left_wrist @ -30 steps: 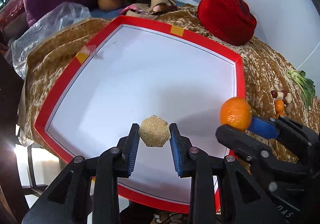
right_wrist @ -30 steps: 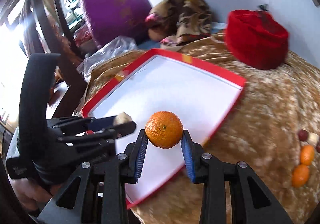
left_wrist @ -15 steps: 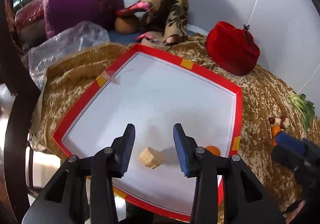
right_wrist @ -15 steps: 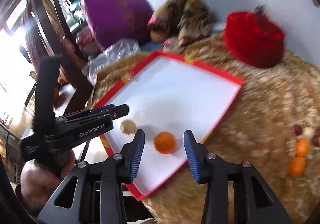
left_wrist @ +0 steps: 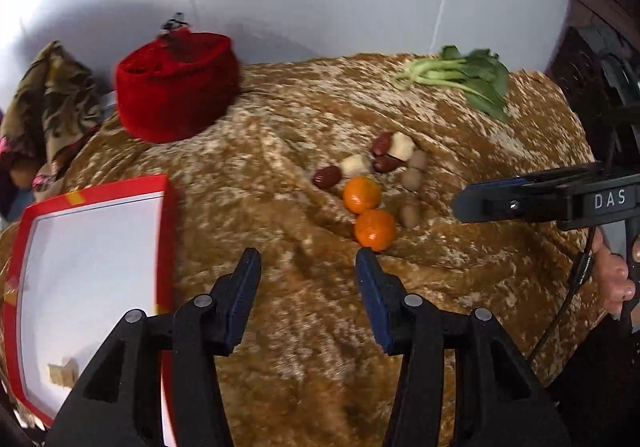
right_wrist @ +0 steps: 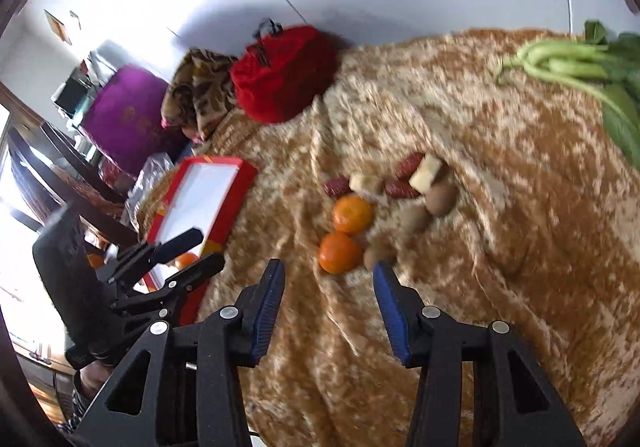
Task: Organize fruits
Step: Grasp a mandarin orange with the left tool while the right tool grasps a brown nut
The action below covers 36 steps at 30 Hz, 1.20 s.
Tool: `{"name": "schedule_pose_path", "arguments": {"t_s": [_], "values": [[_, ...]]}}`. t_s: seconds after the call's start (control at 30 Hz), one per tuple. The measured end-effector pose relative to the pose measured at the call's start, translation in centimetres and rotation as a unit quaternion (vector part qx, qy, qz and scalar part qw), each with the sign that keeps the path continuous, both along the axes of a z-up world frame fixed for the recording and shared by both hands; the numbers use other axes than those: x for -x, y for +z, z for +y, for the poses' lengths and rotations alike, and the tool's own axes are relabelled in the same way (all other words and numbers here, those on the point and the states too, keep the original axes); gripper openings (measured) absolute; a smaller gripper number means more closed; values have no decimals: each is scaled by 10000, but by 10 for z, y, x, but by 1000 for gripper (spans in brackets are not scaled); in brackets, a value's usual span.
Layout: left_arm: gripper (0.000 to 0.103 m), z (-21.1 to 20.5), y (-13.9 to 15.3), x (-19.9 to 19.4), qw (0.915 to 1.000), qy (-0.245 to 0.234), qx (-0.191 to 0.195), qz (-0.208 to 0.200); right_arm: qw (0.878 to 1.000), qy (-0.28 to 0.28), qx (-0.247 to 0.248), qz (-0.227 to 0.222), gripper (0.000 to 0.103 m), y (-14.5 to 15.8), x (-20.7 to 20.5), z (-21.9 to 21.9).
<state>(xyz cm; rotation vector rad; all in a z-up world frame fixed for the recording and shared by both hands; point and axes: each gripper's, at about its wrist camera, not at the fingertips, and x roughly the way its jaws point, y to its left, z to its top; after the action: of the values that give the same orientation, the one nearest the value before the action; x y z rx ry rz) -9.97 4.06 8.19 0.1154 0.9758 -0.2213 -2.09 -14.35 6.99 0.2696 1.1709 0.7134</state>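
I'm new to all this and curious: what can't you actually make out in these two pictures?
- Orange on the red-rimmed tray: right wrist view, mostly hidden by the left gripper.
- Tan chunk on the tray: left wrist view, blurred, partly hidden.
- Round brown pieces: motion blur, kind unclear.
- Leafy greens: cut off at the edge.

Red-rimmed white tray point(left_wrist: 168, 231), orange tangerines point(left_wrist: 362, 194), mottled brown cloth point(left_wrist: 460, 279)

Mottled golden-brown cloth point(left_wrist: 280, 175), plush and creased. Red pouch point(left_wrist: 176, 83), velvety and matt. Tray point(left_wrist: 166, 231): glossy red rim, smooth white floor. Tangerines point(left_wrist: 362, 194), finely dimpled peel. Gripper bodies, matt black plastic.
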Motion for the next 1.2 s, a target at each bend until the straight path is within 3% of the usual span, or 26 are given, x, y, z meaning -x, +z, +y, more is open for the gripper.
{"name": "schedule_pose_path", "arguments": {"t_s": [0.1,0.2,0.4,0.6,0.67,1.0,1.2], "values": [[48,-17,-14,-12,9994,-160,-122,282,9994,36,118,318,46,-18,-5,5],[48,-13,-17,-19,9991,-32,-174,389,9991,129,217,331,42,-24,-9,14],[48,3,-12,-13,9986,110,235,454,9971,-82,607,440,35,-40,-22,23],[48,-6,-10,-10,9988,-128,181,435,9931,-343,862,715,30,-64,-30,26],[48,-9,-11,-11,9986,-186,171,458,9931,-423,892,639,23,-66,-32,27],[48,-33,-17,-22,9964,-742,173,366,9919,-847,470,823,22,-53,-33,-2],[48,-44,-28,-34,9938,-797,447,630,9872,-1389,-22,782,22,-29,-33,-45]]}}
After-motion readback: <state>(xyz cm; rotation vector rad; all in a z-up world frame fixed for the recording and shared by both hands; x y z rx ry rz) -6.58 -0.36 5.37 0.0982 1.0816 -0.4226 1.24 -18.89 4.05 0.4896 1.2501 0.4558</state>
